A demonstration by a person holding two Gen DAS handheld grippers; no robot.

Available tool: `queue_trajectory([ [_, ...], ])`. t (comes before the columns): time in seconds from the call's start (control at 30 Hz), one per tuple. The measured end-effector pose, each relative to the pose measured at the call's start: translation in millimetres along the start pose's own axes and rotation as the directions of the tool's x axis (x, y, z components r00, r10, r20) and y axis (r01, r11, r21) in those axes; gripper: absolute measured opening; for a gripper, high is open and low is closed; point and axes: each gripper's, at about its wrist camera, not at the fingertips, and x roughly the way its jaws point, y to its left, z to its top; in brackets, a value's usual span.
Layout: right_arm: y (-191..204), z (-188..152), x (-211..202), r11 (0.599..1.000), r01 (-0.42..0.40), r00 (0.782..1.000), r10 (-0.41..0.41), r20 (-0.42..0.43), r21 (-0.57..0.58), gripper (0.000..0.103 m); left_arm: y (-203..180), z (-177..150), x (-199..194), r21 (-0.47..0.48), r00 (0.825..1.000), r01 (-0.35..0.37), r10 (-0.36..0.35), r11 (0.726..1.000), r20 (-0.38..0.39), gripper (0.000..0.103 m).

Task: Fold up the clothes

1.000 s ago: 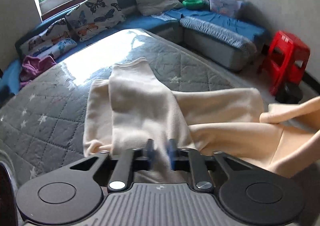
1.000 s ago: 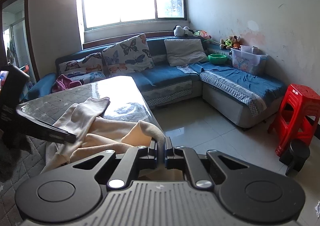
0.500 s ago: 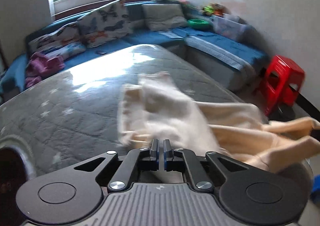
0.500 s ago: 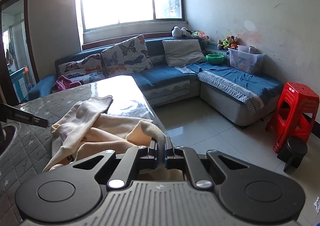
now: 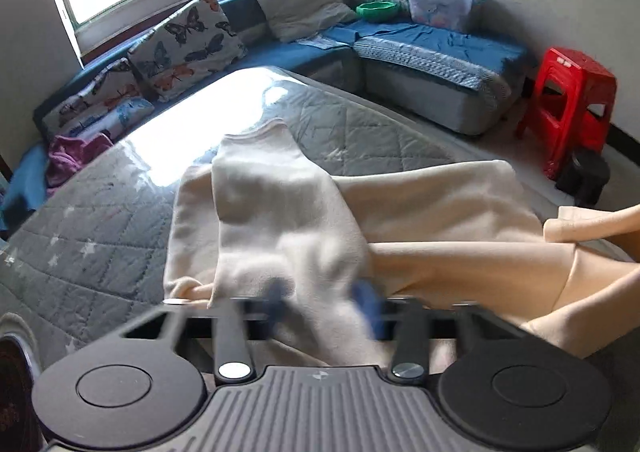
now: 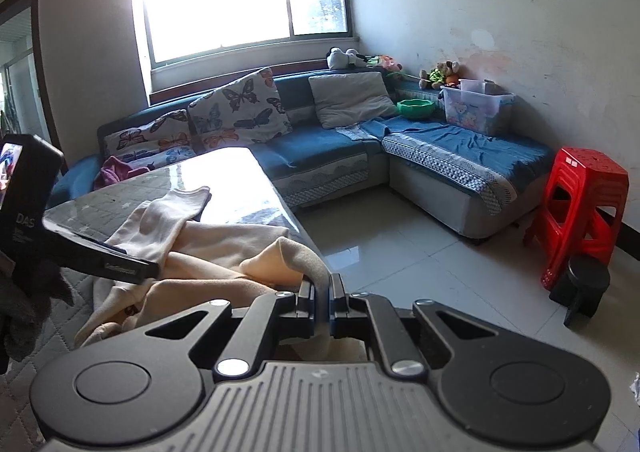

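Cream garment (image 5: 280,211) on the grey quilted table (image 5: 100,236), held at one end by my right gripper (image 6: 322,294).

The garment lies bunched near the table's front corner, one pale sleeve (image 6: 176,211) reaching toward the sunlit far end, a peach-toned fold (image 6: 280,256) rising off the edge. My right gripper's jaws are closed on that fold, with the cloth running down between them. My left gripper (image 5: 326,302) sits over the near edge of the garment, its blue pads (image 5: 370,306) blurred and standing apart with cloth draped between them, not clamped. Beyond the table a blue corner sofa (image 6: 328,147) carries butterfly cushions (image 6: 240,111), a green bowl (image 6: 416,107) and a clear storage box (image 6: 476,107). A red plastic stool (image 6: 580,211) stands on the tiled floor at right.
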Motion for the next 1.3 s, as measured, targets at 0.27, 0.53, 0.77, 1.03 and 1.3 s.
queue_trajectory([
  [0.27,-5.1,-3.1,-7.0,1.000,0.014,1.000,-0.014,0.010,0.009,0.005,33.1,-7.9,-24.3,-0.087,0.998,0.050,-0.047,0.995,0.044,0.004],
  [0.53,-11.2,-9.9,-14.3,0.999,0.028,1.000,-0.028,0.000,0.030,0.005,95.8,-33.8,-70.8,-0.268,0.994,0.043,-0.014,0.962,0.110,0.004],
  [0.77,-4.0,-22.3,-19.7,0.999,-0.023,0.998,0.024,-0.052,0.026,0.005,152.8,-99.4,-117.7,-0.430,0.994,0.011,0.037,0.903,0.103,0.004],
  [1.03,57.9,-40.1,-7.8,0.975,-0.216,0.967,0.205,-0.153,-0.054,0.006,191.8,-200.5,-175.8,-0.554,0.989,-0.126,0.147,0.823,-0.007,0.004],
  [1.3,94.0,-34.7,-0.3,0.952,-0.280,0.942,0.247,-0.228,-0.126,0.017,217.0,-263.5,-200.5,-0.583,0.970,-0.245,0.198,0.775,-0.143,0.012],
])
